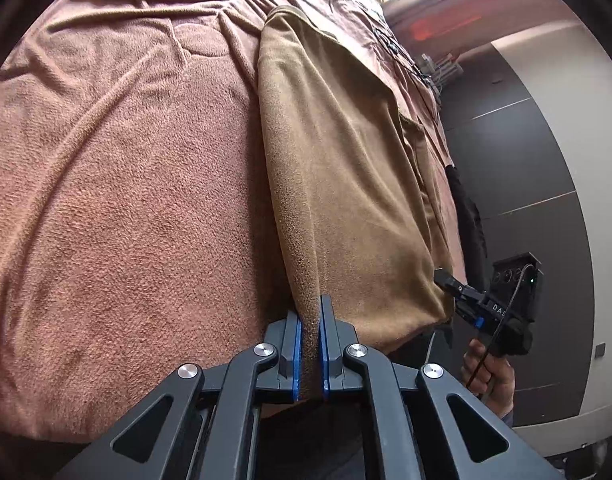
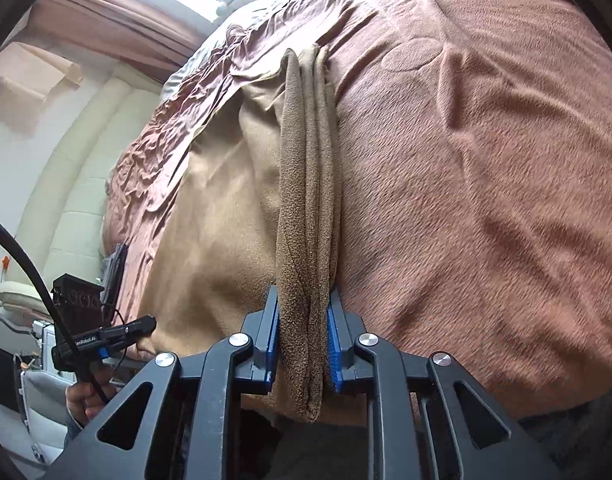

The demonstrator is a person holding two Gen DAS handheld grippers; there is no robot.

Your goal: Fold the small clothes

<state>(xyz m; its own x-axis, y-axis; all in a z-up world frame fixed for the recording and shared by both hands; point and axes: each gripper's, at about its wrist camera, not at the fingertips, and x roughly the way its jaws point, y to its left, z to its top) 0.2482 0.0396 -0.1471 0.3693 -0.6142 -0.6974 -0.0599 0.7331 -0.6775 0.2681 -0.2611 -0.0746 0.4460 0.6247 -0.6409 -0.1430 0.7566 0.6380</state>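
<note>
The tan cloth (image 1: pixel 345 168) lay on the pink blanket (image 1: pixel 118 184). The left gripper (image 1: pixel 310 344) pinched one near corner, and the right gripper (image 2: pixel 304 344) squeezed a bunched edge. The cloth looked soft, light and floppy, so corners seemed best to hold.

Left tongs (image 1: pixel 310 344): jaws nearly together, blue pads (image 1: pixel 297 354) pinching a thin fold of tan cloth (image 1: pixel 337 160), angled downward. Right tongs (image 2: pixel 302 344): jaws slightly wider, clamped on a thicker bunched edge of the same cloth, also angled down. A bare hand (image 1: pixel 487 376) grips each handle.
</note>
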